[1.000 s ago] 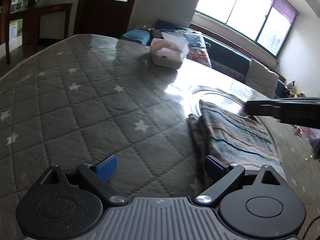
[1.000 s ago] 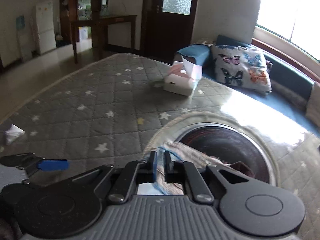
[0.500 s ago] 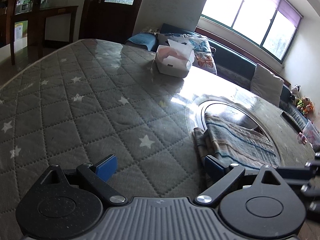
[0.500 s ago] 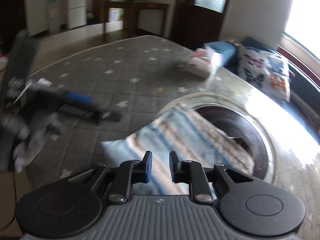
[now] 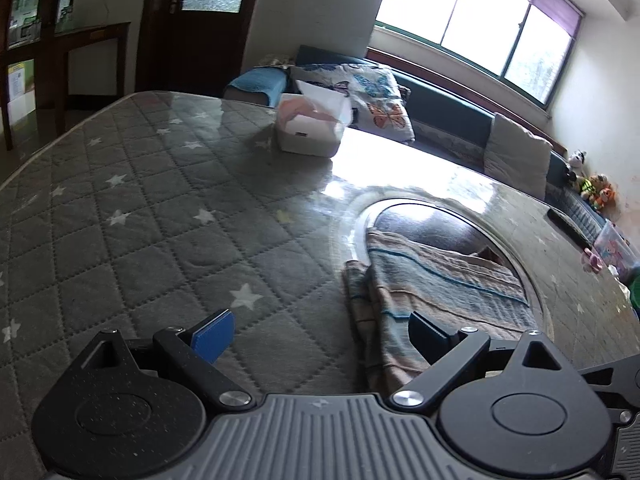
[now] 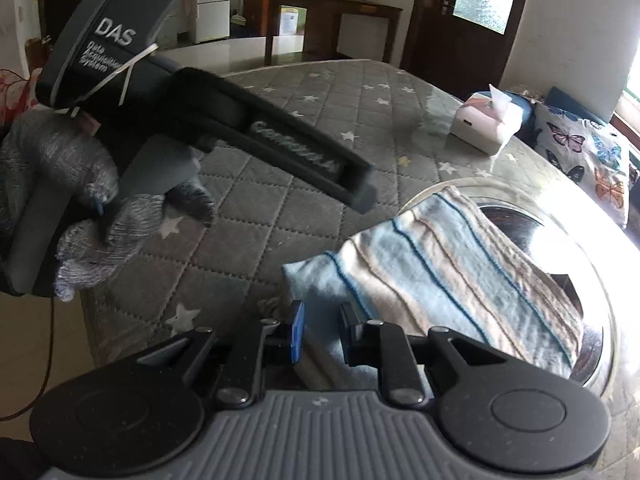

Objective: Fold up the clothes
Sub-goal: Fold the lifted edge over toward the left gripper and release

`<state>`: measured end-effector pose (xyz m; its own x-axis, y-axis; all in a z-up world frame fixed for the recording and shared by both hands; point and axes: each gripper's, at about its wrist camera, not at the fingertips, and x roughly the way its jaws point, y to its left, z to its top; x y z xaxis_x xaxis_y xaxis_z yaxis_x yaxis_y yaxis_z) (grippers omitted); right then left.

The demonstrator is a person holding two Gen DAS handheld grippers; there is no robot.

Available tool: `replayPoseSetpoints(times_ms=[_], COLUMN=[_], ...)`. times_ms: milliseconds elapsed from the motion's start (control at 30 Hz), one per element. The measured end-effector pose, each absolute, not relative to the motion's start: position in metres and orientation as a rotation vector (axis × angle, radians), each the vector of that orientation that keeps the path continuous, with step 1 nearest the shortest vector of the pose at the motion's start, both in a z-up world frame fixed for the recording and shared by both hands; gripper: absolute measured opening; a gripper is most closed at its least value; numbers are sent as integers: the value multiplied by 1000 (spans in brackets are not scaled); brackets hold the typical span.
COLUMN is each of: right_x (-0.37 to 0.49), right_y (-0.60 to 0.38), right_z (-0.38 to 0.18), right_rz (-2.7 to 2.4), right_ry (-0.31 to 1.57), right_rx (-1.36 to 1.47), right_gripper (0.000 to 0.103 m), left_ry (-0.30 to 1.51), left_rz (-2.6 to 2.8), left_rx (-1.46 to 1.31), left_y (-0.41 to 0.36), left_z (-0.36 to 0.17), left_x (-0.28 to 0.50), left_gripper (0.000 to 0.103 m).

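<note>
A folded striped garment (image 5: pixel 432 292), blue and tan, lies on the grey quilted table cover (image 5: pixel 160 216), partly over a round metal inset. It also shows in the right wrist view (image 6: pixel 448 276). My left gripper (image 5: pixel 320 334) is wide open and empty, just left of the garment's near edge. My right gripper (image 6: pixel 320 334) has a narrow gap between its fingers and holds nothing, hovering over the garment's near corner. The left gripper's body, held by a gloved hand, shows in the right wrist view (image 6: pixel 256 136).
A white tissue box (image 5: pixel 310 128) stands far on the table, also in the right wrist view (image 6: pixel 486 124). The round metal inset (image 5: pixel 424 220) lies under the garment. A bench with cushions (image 5: pixel 372 96) runs along the window. The table's near edge (image 6: pixel 86 312) is at left.
My right gripper has let go of the garment, opened slightly and pulled back toward its near corner. The garment now lies folded flat. My left gripper stayed open and shifted little.
</note>
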<state>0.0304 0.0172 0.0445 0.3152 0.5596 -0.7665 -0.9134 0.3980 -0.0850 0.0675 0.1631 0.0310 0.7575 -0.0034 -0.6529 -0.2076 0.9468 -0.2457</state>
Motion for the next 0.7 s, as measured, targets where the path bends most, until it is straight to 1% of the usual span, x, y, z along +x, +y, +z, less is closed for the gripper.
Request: replayPoseSetpoints(times_ms=[100, 167, 367, 500, 633, 700], right_x=[29, 30, 45, 58, 64, 63], right_y=[10, 2, -26, -44, -55, -62], right_z=[47, 52, 58, 49, 43, 43], right_rz=[1050, 1042, 973, 919, 909, 905], right_ry=[722, 714, 711, 748, 785, 790], right_rx=[-558, -541, -472, -430, -416, -411], right_gripper=[19, 25, 26, 27, 27, 30], left_ry=[715, 731, 777, 786, 783, 757], left_rz=[101, 105, 118, 127, 141, 142], left_rx=[-302, -294, -266, -252, -231, -222], left_y=[155, 152, 147, 150, 149, 147], left_z=[29, 24, 8, 3, 8, 16], left_x=[74, 80, 84, 82, 80, 77], left_gripper=[96, 96, 96, 96, 97, 97])
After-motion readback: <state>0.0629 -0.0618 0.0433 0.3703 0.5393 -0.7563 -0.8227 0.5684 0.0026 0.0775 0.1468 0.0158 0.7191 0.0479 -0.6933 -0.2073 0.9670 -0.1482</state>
